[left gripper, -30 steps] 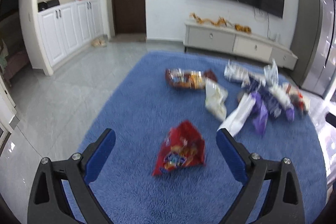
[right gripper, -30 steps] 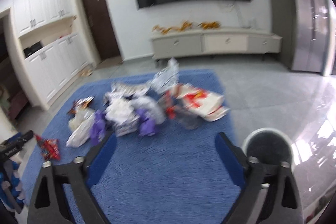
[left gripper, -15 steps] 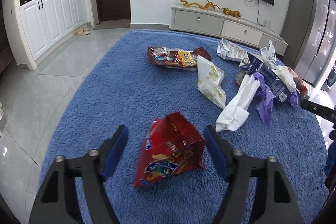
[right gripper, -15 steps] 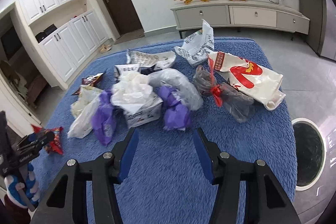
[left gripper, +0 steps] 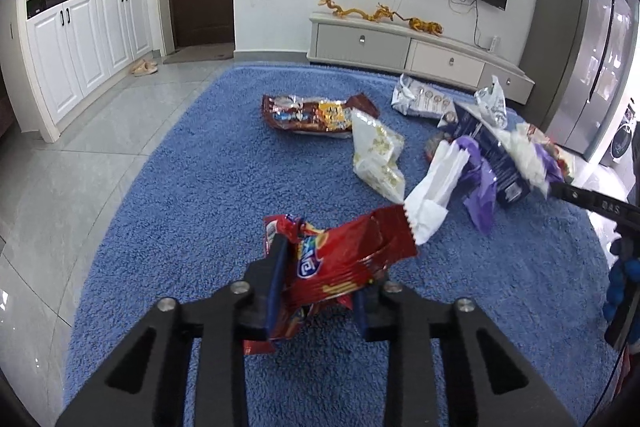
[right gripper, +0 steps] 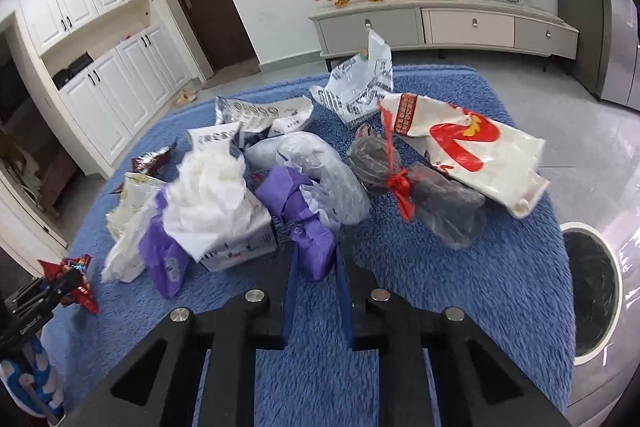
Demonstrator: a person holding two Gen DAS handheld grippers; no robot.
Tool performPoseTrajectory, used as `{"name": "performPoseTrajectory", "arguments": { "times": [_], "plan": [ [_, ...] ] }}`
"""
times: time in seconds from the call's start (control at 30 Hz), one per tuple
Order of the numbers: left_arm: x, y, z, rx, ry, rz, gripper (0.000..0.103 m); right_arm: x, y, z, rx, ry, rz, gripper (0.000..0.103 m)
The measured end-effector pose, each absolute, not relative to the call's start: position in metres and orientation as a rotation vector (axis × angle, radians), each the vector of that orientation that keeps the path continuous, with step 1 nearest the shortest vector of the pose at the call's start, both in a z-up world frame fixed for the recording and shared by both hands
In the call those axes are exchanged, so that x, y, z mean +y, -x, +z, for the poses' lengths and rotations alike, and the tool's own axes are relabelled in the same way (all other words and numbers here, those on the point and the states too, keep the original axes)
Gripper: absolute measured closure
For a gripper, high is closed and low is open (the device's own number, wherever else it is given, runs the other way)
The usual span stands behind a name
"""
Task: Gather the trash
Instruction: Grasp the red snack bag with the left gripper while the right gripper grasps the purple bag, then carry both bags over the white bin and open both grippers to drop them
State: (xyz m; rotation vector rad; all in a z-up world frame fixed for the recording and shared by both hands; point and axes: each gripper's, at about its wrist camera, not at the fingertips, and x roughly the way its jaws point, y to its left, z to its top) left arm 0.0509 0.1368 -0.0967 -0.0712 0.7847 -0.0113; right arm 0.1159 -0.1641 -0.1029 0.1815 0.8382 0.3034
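Shaggy blue pile rug (left gripper: 208, 195) on the tiled floor, litter strewn across it. Round white-rimmed bin with dark liner (right gripper: 592, 287) just off the rug's edge. Left tool (left gripper: 320, 267): jaws closing, pads pressing a crumpled red foil snack bag (left gripper: 344, 259), its top edge raised. Right tool (right gripper: 316, 267): jaws closing, narrow, pinching a crumpled purple plastic bag (right gripper: 308, 227) in the pile.
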Motion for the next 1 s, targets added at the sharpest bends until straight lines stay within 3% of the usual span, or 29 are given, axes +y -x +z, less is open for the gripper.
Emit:
{"name": "performPoseTrajectory", "arguments": {
  "times": [0.47,0.7,1.0],
  "plan": [
    [0.093,-0.040,-0.024,0.679,0.107,-0.190,0.081,-0.206,-0.042,-0.042,0.668,-0.308,0.331,0.091],
    [-0.012,-0.075,0.006,0.682,0.024,-0.414,0.081,-0.254,-0.029,-0.039,0.648,-0.400,0.204,0.091],
    [-0.185,-0.136,-0.003,0.815,-0.044,-0.676,0.081,-0.359,-0.041,-0.079,0.705,-0.587,-0.119,0.091]
  ]
}}
